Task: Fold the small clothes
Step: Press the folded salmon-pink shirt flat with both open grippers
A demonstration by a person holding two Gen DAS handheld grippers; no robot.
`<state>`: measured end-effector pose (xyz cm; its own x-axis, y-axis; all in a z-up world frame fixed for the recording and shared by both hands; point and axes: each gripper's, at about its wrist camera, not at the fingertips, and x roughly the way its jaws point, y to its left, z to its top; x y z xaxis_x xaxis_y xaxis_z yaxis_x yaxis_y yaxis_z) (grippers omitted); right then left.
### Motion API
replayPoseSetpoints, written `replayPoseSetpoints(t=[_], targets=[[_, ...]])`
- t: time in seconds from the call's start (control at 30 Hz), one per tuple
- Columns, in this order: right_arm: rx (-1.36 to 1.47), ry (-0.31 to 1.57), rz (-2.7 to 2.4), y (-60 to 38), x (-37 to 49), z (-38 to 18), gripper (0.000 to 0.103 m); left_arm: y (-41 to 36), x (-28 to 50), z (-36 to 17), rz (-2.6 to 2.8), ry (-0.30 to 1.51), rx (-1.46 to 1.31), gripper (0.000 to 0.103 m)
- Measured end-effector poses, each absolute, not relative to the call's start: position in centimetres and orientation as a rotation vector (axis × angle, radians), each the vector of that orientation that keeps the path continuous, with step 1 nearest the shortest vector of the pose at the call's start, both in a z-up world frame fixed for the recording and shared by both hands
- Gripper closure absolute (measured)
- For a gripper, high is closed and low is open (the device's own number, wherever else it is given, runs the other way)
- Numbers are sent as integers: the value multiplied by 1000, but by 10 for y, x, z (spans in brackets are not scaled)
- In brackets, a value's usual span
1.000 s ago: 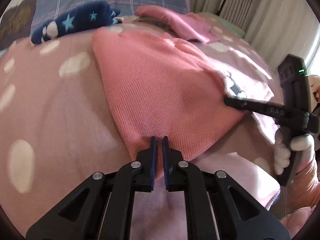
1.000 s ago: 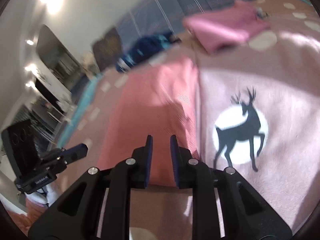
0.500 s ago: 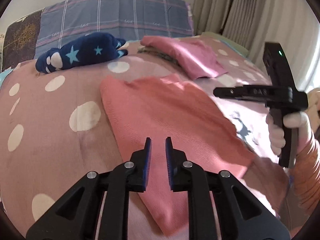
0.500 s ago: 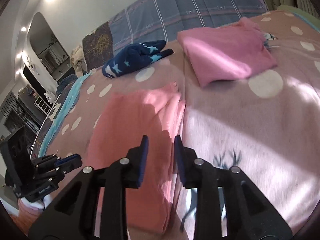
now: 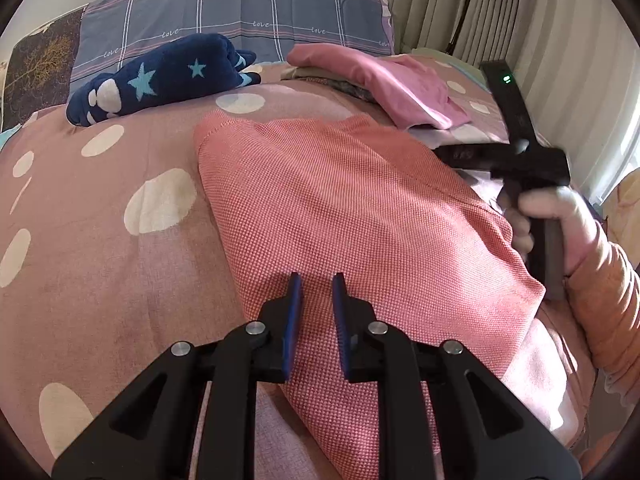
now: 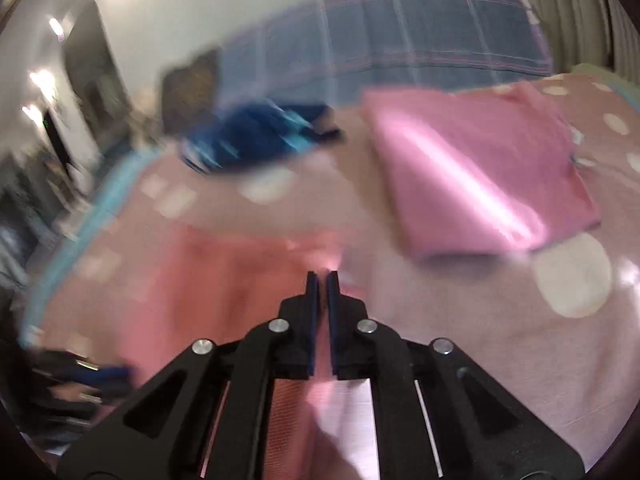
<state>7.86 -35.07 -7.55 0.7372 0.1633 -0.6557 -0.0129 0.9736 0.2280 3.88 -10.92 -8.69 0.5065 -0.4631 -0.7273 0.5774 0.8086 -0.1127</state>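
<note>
The left gripper (image 5: 316, 300) hovered slightly parted and empty over the salmon garment (image 5: 340, 208); the right gripper (image 6: 322, 284) was closed, empty. A shallow pinch could drag its layers askew.

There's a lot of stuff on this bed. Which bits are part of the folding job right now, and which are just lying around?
Part of the job:
- coral-pink garment, spread on the bed
- left gripper, open above it
- right gripper, shut, at the garment's far edge

Just lying about:
- navy star-patterned item
- folded pink cloth
- plaid pillow
- polka-dot bedspread
</note>
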Motion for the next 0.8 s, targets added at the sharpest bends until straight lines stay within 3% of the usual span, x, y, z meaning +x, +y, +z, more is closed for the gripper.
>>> replayPoseSetpoints(t=[0.07,0.3,0.5,0.57,0.67,0.8], targets=[[300,856,40,-374,93,-104,103,-109,39,-87,-627,822,156,86],[426,726,207,-380,64,-59,98,-113,36,-87,-612,808,180,86],[120,753,325,-307,61,-55,93,-108,37,-85,-622,808,148,85],[-66,822,125,-301,79,-90,101,-104,38,-81,-607,814,117,84],[52,822,130,-320,81,-89,103,-96,50,-66,-584,797,36,87],[-18,805,107,-310,82,-95,103,-109,81,-37,-624,726,44,89]])
